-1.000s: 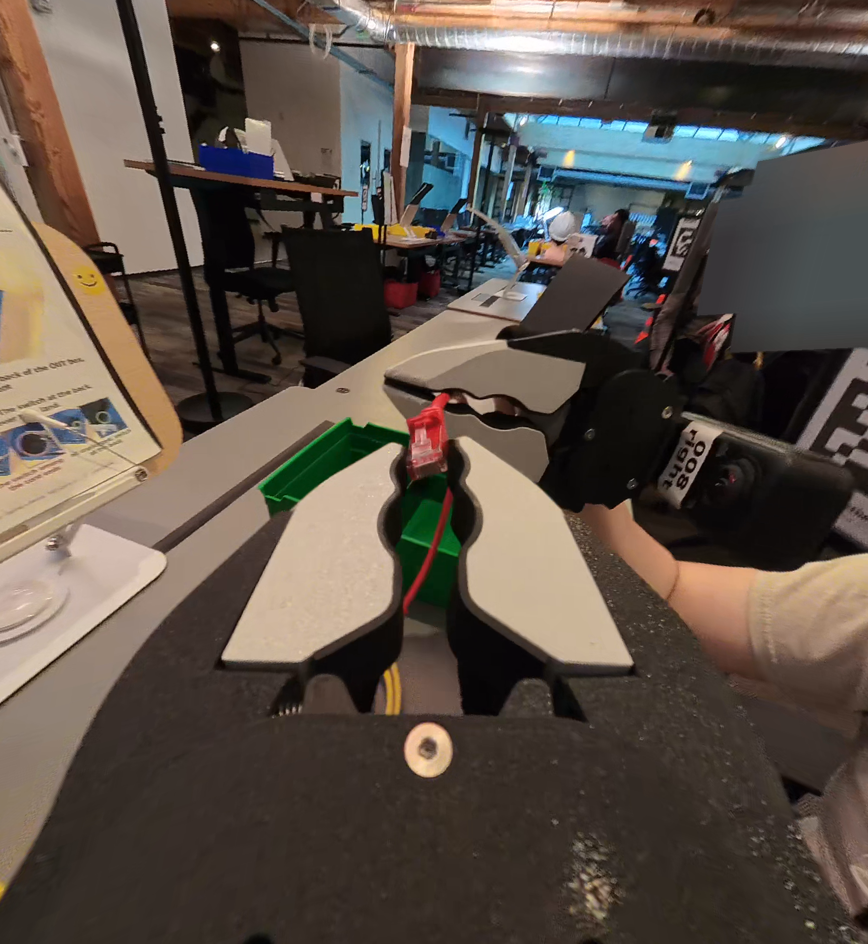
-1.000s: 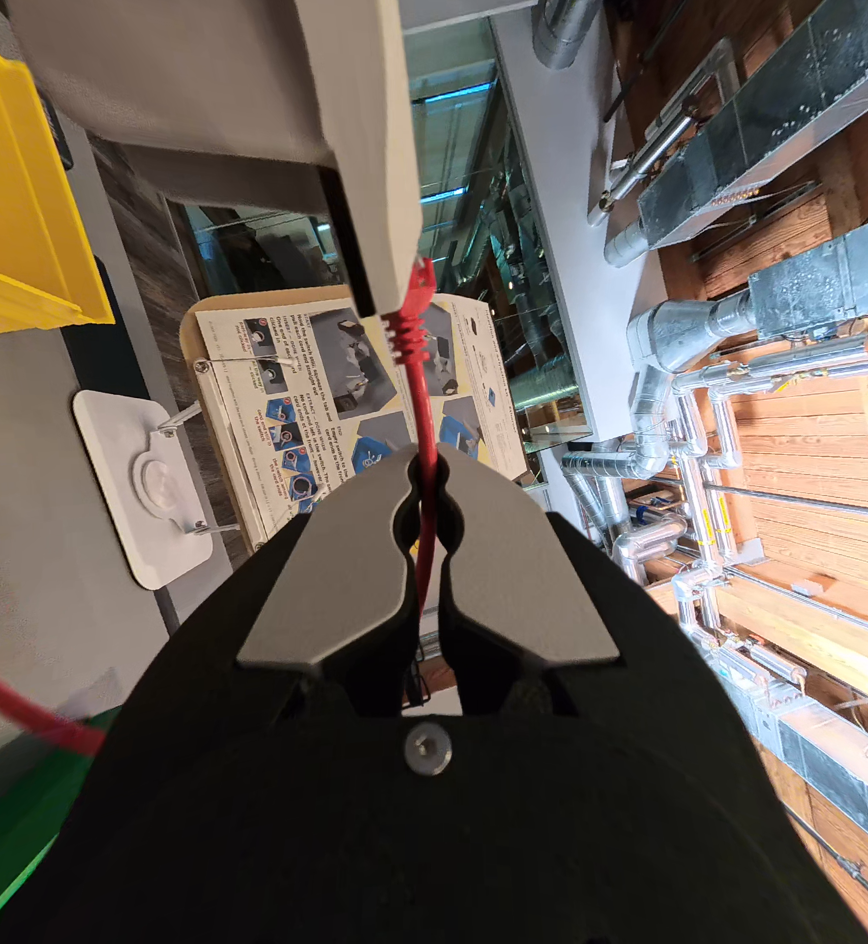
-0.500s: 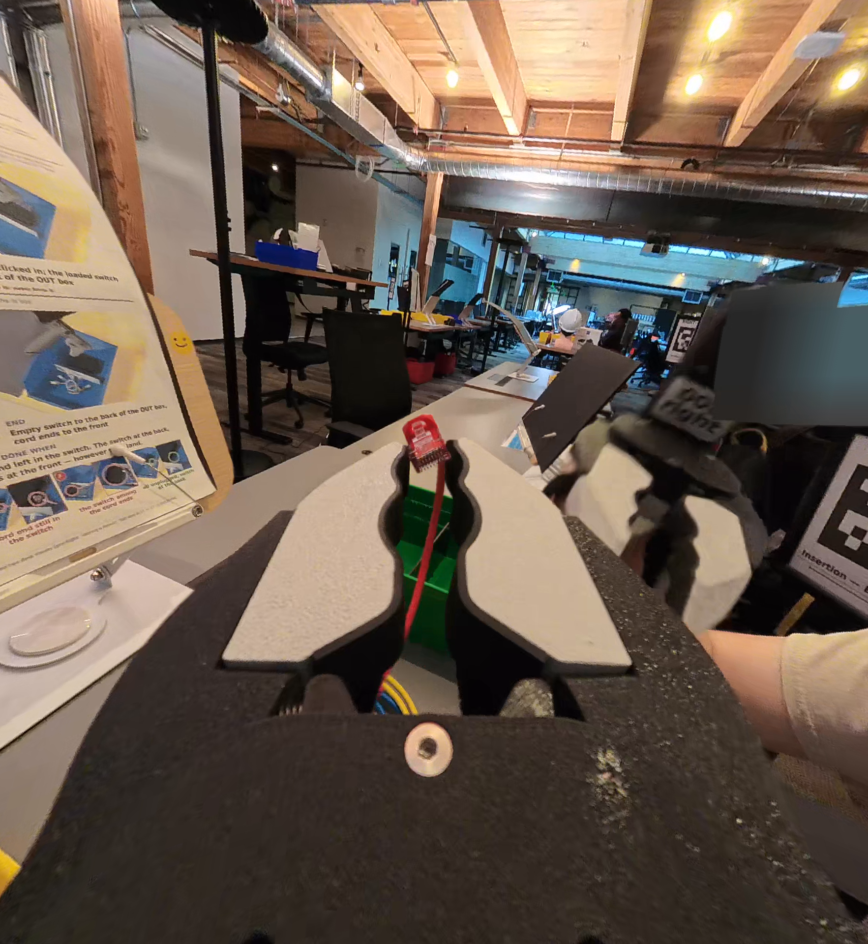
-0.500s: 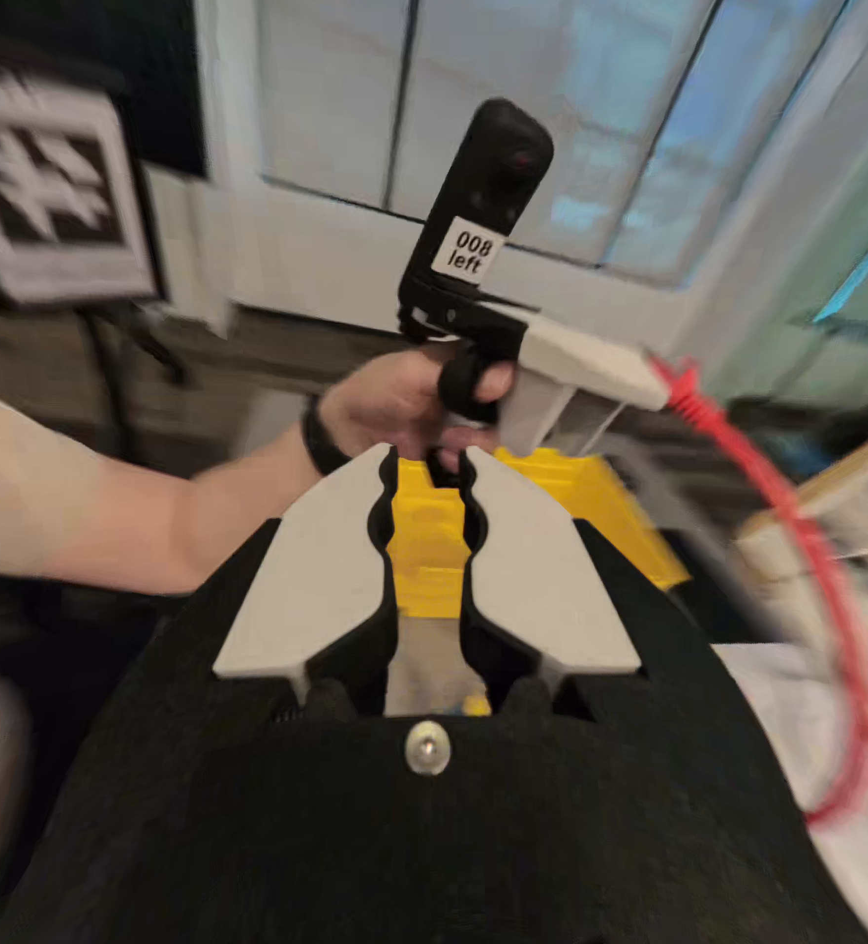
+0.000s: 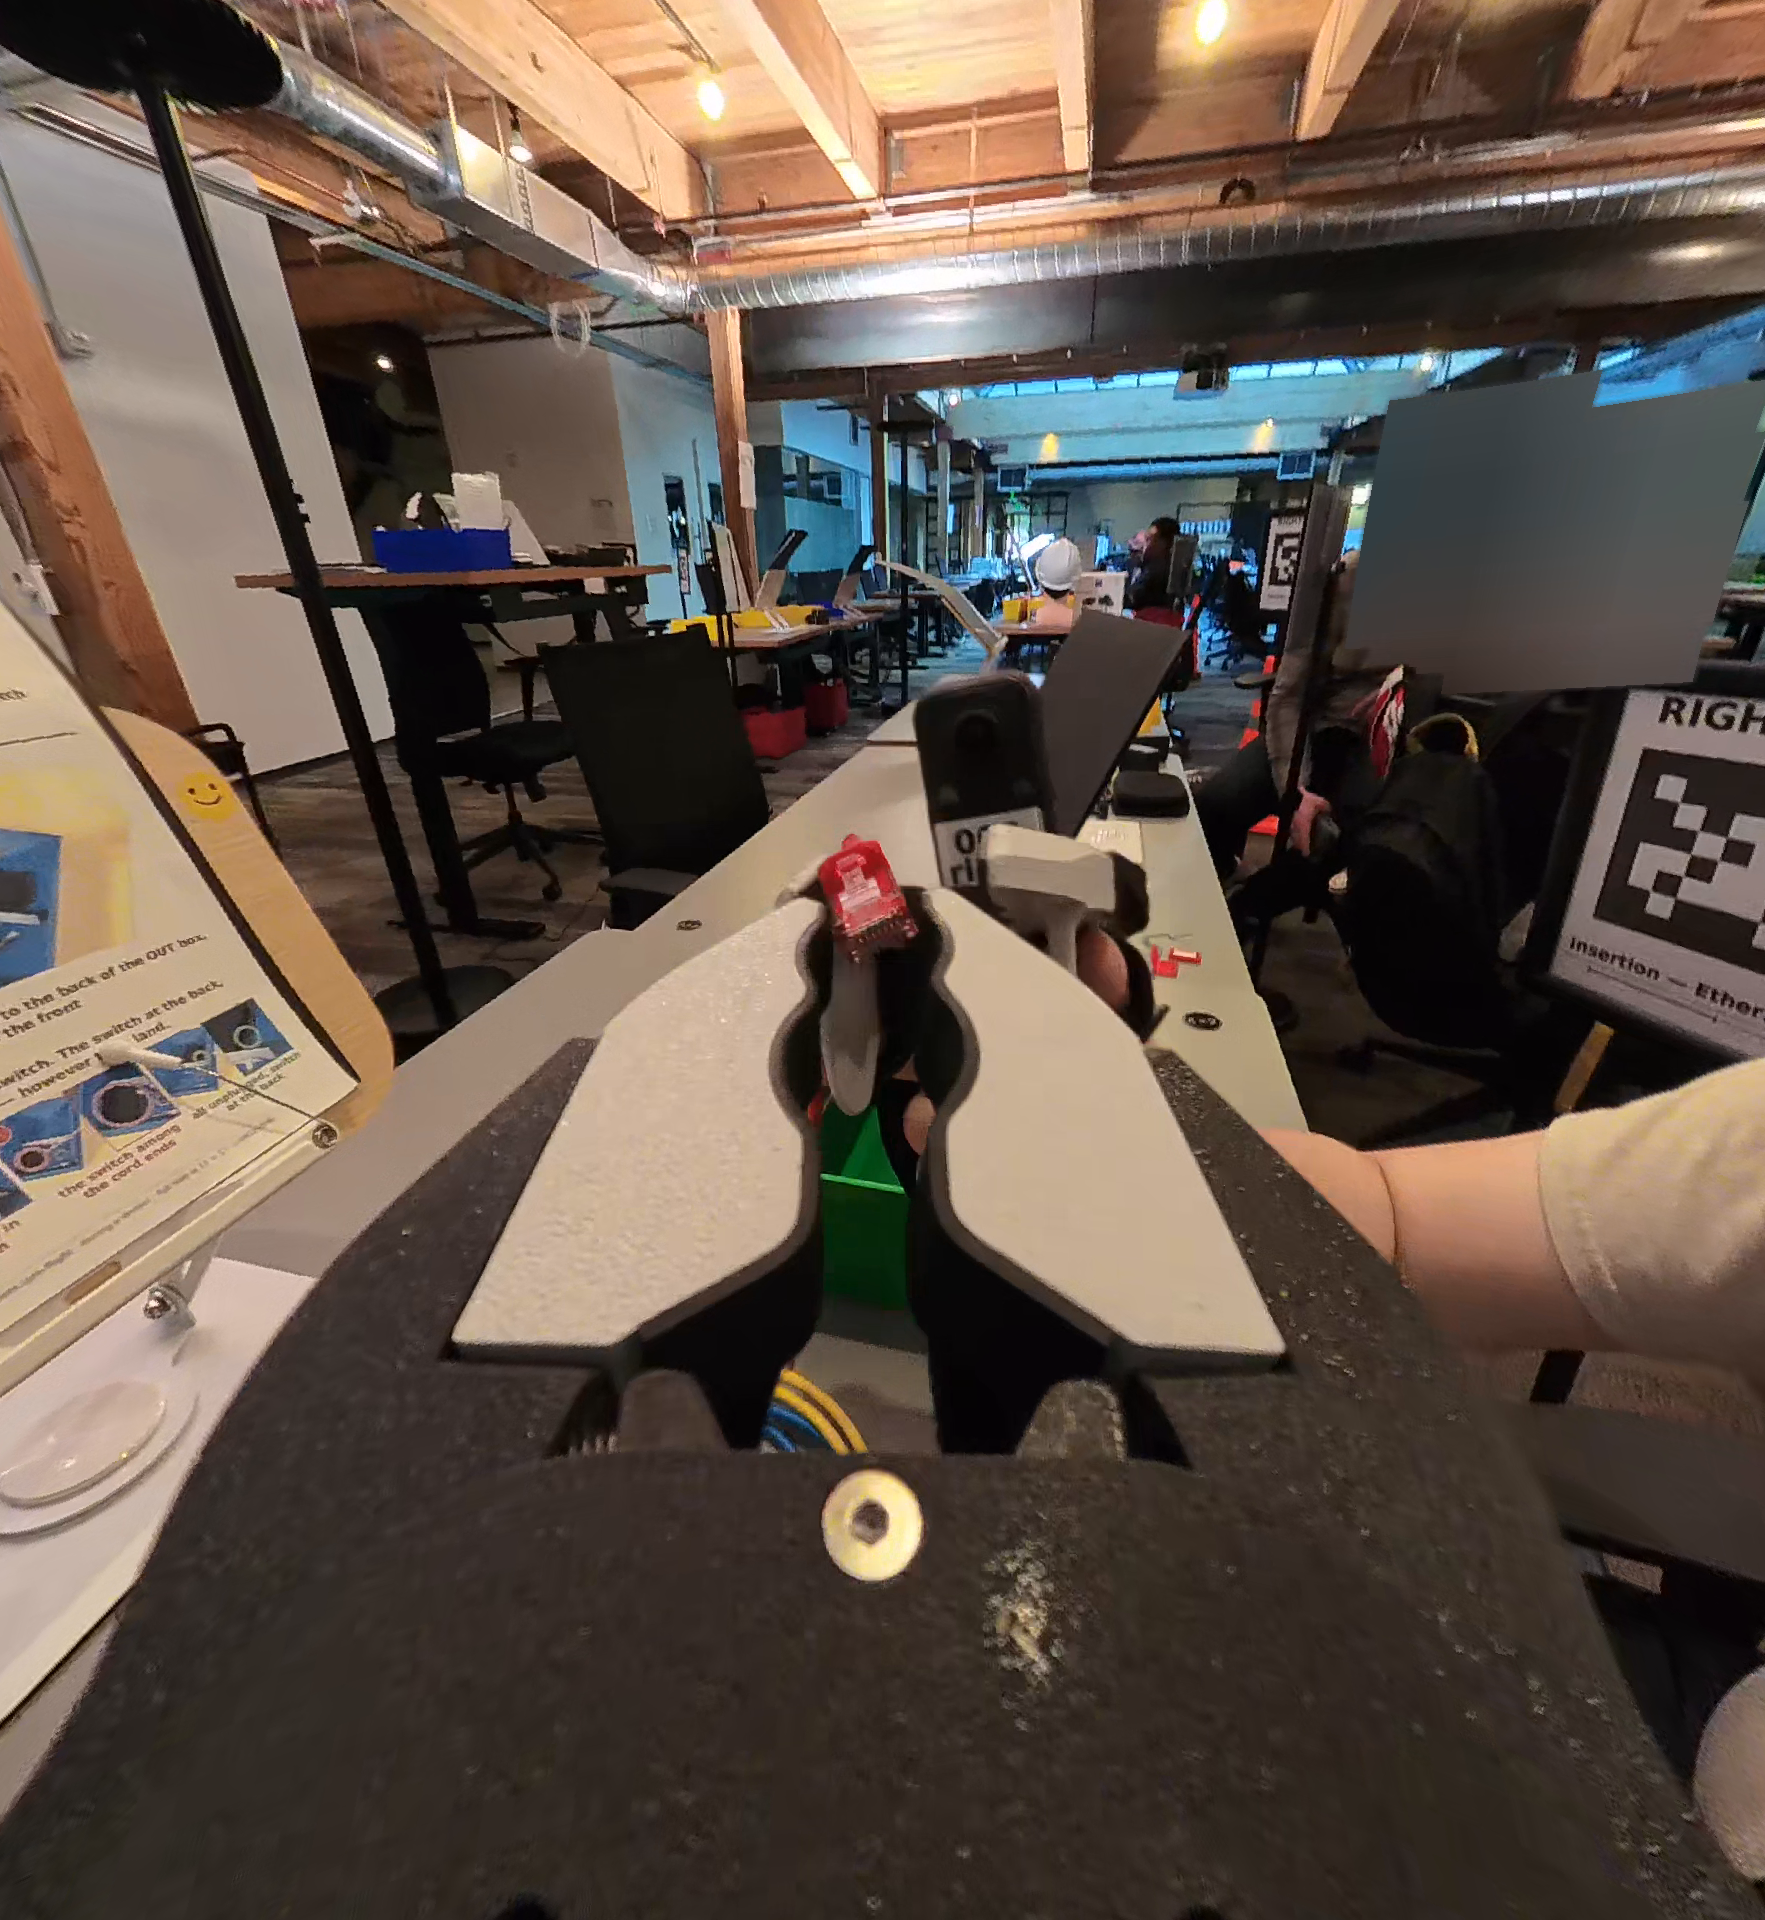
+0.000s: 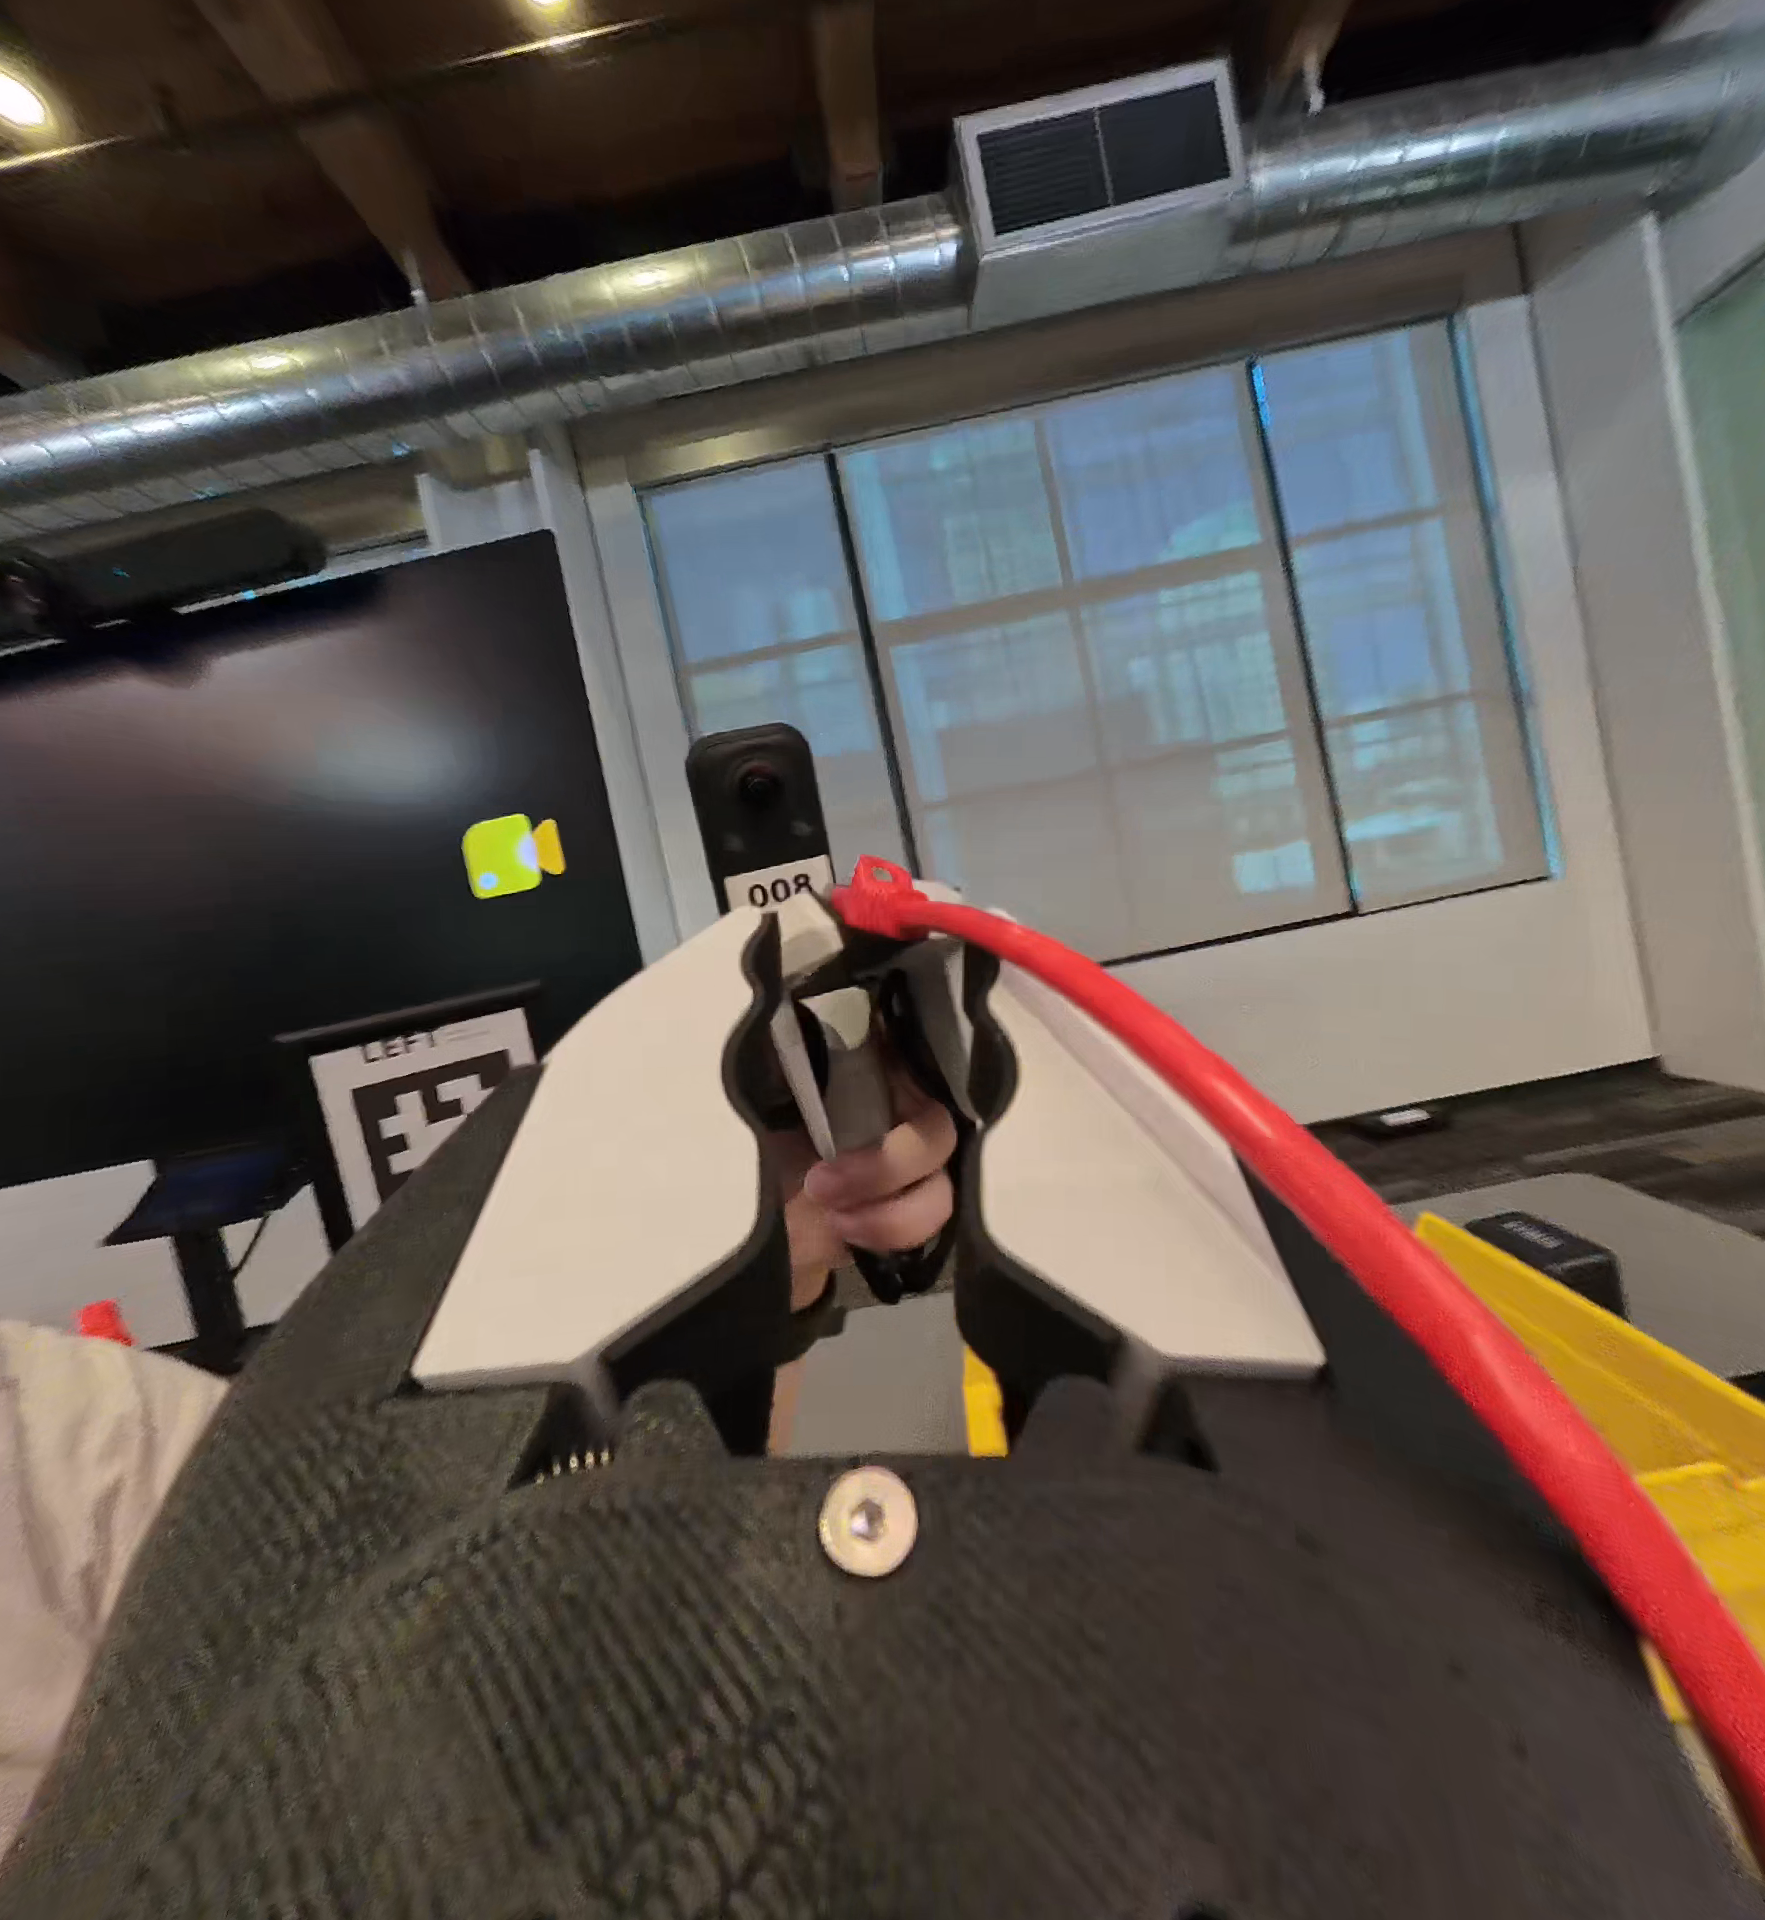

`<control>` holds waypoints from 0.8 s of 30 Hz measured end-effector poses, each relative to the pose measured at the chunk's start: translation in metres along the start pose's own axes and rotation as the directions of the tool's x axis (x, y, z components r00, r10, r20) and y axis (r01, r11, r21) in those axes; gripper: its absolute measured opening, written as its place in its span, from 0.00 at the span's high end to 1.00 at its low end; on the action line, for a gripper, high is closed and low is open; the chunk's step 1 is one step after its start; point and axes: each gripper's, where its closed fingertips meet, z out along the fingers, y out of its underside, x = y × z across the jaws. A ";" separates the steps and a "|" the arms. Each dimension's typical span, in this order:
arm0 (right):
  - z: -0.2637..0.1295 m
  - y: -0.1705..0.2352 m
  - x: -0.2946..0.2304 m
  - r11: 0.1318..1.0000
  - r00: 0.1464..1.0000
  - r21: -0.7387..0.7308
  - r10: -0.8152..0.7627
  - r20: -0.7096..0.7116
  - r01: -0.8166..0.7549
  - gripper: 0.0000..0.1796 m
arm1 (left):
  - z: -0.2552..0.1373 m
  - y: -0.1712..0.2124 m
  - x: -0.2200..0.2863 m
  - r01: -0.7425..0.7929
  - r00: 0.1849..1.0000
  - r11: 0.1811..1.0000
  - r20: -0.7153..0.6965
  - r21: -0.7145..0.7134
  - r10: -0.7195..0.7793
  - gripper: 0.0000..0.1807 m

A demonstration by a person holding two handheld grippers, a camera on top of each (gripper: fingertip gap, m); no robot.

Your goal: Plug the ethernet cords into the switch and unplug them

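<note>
Red ethernet cord (image 6: 1273,1132), a thick rubbery cable, is pinched at its clear-tipped red plug (image 5: 862,902) by the left gripper (image 5: 870,935), whose pale grey fingers (image 5: 670,1132) press together on it high above the long grey desk (image 5: 1210,997). Facing it nose to nose and blocking the view ahead, the right gripper (image 6: 862,997) is held level with its fingers slightly spread, pinching nothing. A green plastic bin (image 5: 862,1205) and a yellow plastic bin (image 6: 1688,1455) sit below, an upright instruction board (image 5: 78,1091) beside them.
</note>
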 end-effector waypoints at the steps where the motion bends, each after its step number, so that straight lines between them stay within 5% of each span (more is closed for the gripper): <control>1: -0.001 0.000 0.000 1.000 1.000 -0.011 0.011 0.014 -0.011 0.82 | 0.001 0.002 0.001 -0.001 1.000 1.000 0.000 -0.012 0.001 0.93; 8: -0.005 0.001 0.000 0.997 0.999 -0.073 -0.038 0.033 0.041 0.93 | 0.004 0.010 0.008 -0.037 0.999 0.997 -0.028 -0.072 0.035 0.93; 11: -0.007 0.001 0.004 0.993 0.999 -0.112 -0.048 -0.001 0.048 0.94 | 0.002 0.016 -0.005 -0.175 0.979 0.975 0.079 -0.139 0.187 0.87; 13: -0.010 0.000 0.008 0.985 0.994 -0.145 -0.103 -0.042 0.096 0.94 | -0.004 0.015 -0.017 -0.338 0.906 0.919 0.197 -0.201 0.376 0.75; 18: -0.011 0.000 0.009 0.954 0.969 -0.230 -0.223 -0.104 0.195 0.94 | -0.002 0.017 -0.022 -0.672 0.562 0.629 0.284 -0.390 0.777 0.76; 21: -0.011 0.003 0.012 0.946 0.961 -0.265 -0.232 -0.150 0.187 0.94 | 0.005 0.018 -0.026 -0.739 0.364 0.471 0.303 -0.482 0.881 0.79; 24: -0.013 0.009 0.019 0.924 0.937 -0.323 -0.281 -0.206 0.206 0.94 | 0.011 0.022 -0.030 -0.754 0.286 0.411 0.307 -0.512 0.908 0.80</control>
